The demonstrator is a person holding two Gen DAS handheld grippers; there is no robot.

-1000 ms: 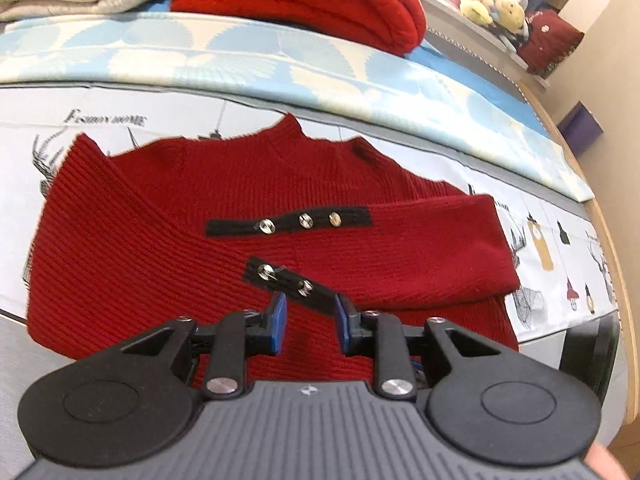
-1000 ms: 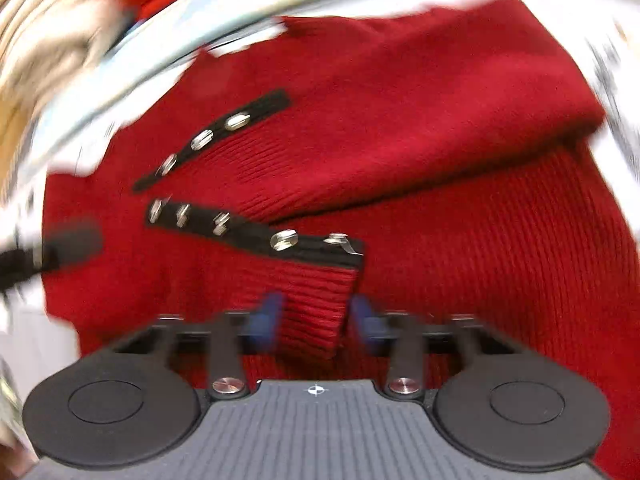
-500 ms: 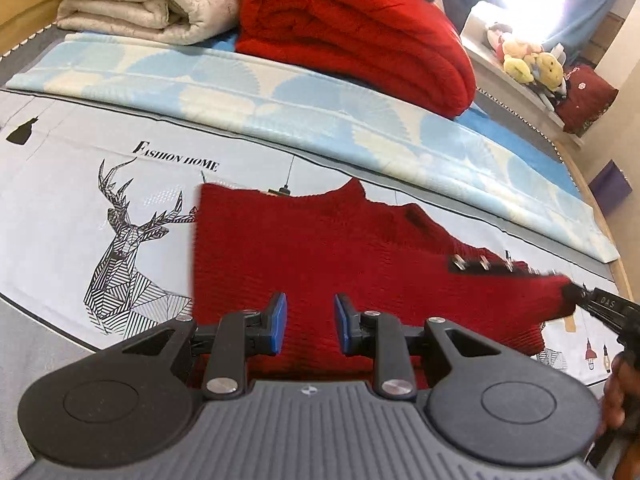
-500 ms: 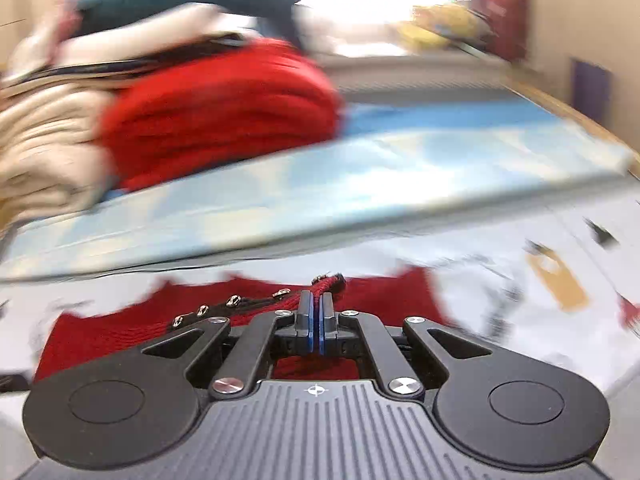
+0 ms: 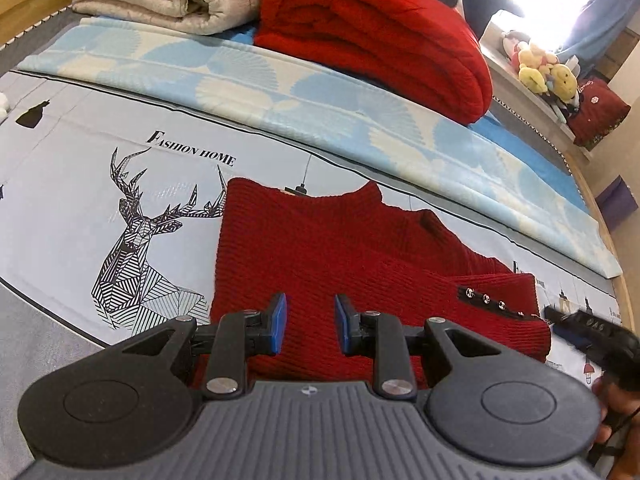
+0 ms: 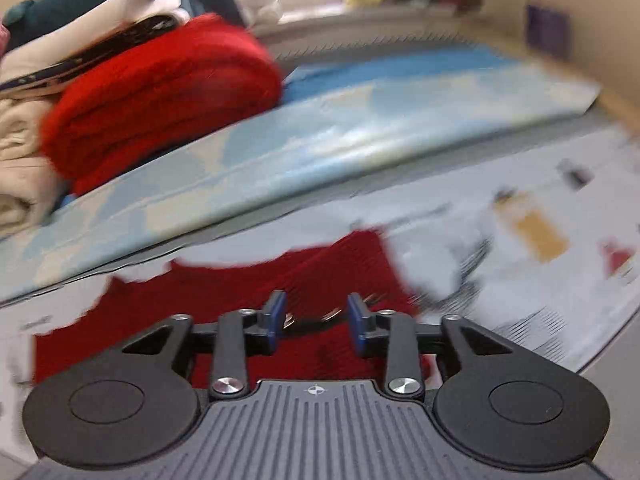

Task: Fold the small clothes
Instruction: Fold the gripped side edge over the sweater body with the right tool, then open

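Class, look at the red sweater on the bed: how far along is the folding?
Done: the red sweater lies flat, and its buttoned sleeve is folded across the body. In hand: nothing; the right gripper has just been opening, nothing pressed between its pads, and the left gripper is open above the knit. Left: the remaining folds.

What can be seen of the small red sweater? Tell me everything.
The small red sweater is dark-red ribbed knit, lying flat on the printed sheet beside its deer drawing, neckline toward the folded blankets. One sleeve is folded across the body; its black cuff strip with metal snaps points right. Neither claw grips it.
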